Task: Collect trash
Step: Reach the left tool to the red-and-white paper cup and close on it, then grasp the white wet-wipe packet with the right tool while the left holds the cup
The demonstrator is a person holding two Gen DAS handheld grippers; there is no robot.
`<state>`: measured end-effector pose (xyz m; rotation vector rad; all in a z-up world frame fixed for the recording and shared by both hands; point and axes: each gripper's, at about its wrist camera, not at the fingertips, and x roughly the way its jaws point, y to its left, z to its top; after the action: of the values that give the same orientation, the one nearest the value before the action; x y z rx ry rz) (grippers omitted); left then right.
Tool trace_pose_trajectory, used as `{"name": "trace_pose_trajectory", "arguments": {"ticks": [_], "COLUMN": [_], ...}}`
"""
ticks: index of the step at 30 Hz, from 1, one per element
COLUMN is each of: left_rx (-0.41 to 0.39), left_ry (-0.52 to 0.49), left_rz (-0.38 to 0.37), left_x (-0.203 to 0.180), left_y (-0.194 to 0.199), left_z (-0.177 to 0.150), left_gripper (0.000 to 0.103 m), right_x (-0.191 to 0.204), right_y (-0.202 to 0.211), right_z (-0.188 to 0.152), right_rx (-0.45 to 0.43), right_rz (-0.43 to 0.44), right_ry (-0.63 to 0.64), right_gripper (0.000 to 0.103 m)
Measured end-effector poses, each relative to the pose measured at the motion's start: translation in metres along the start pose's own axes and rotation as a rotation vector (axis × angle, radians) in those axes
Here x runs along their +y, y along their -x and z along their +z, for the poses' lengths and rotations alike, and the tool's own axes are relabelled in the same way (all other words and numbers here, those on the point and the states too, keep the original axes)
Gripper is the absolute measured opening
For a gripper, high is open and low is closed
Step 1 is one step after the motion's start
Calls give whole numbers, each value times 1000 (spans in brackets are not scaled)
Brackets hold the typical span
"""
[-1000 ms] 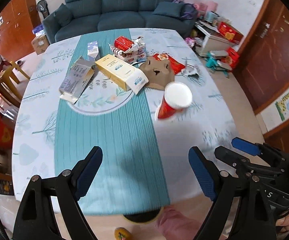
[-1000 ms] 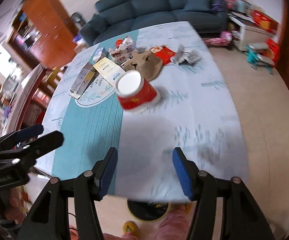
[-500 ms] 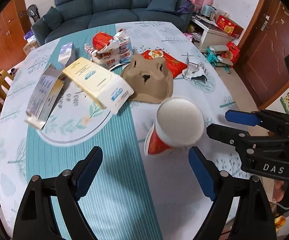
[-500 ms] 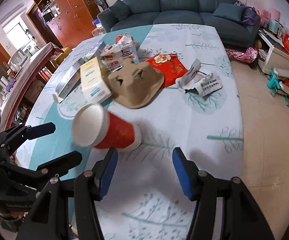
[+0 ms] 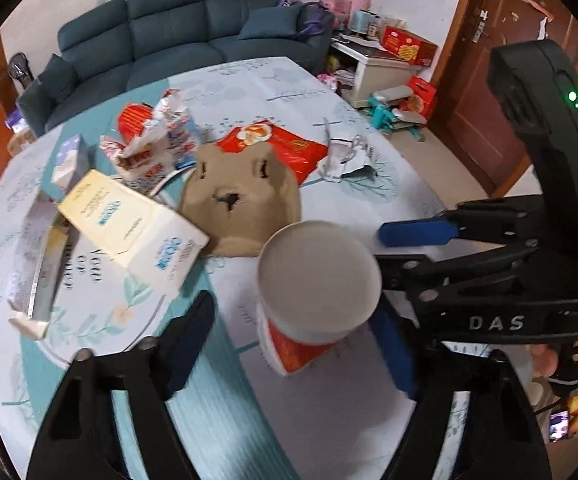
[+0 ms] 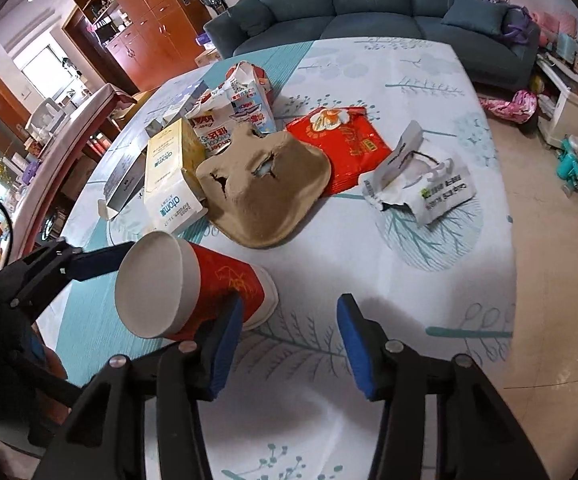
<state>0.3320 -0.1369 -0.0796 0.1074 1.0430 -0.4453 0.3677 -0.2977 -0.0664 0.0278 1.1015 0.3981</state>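
A red paper cup (image 5: 313, 292) stands upside down on the table, white base up; it also shows in the right wrist view (image 6: 193, 284). My left gripper (image 5: 289, 340) is open, its fingers on either side of the cup without closing on it. My right gripper (image 6: 285, 336) is open and empty, just right of the cup. Behind the cup lie a brown cardboard tray (image 6: 265, 188), a red wrapper (image 6: 345, 148), a yellow-white box (image 6: 169, 172), torn milk cartons (image 6: 233, 108) and a crumpled white wrapper (image 6: 421, 184).
A grey flat box (image 5: 37, 276) lies at the table's left side. The table (image 6: 441, 312) has a teal runner and leaf-print cloth. A blue sofa (image 6: 369, 4) stands behind, wooden cabinets at left, floor clutter at right.
Both grippers have moved forward over the table toward the cup. The left gripper's fingers now flank the cup, and the right gripper has come in close beside it.
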Motion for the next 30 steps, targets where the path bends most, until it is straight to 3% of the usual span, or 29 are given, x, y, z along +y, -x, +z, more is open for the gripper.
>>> {"name": "trace_pose_trajectory", "arguments": {"ticks": [3, 8, 17, 26, 30], "left_rx": [6, -8, -8, -32, -41], "left_ry": [21, 53, 176, 261, 302], "left_rz": [-32, -29, 37, 64, 66], "left_x": [0, -2, 4, 9, 13], "left_y": [-5, -6, 3, 21, 28], "left_z": [3, 4, 6, 10, 9], "left_gripper": [53, 50, 48, 47, 47], "right_x": [-5, -13, -59, -87, -89], "right_y": [-3, -1, 14, 6, -8], "right_z": [1, 3, 11, 53, 74], "right_rx": [11, 10, -2, -28, -11], "right_rz": [21, 34, 13, -39, -102], "right_ry": [-16, -51, -275, -482, -521], "right_gripper": [45, 45, 46, 65, 66]}}
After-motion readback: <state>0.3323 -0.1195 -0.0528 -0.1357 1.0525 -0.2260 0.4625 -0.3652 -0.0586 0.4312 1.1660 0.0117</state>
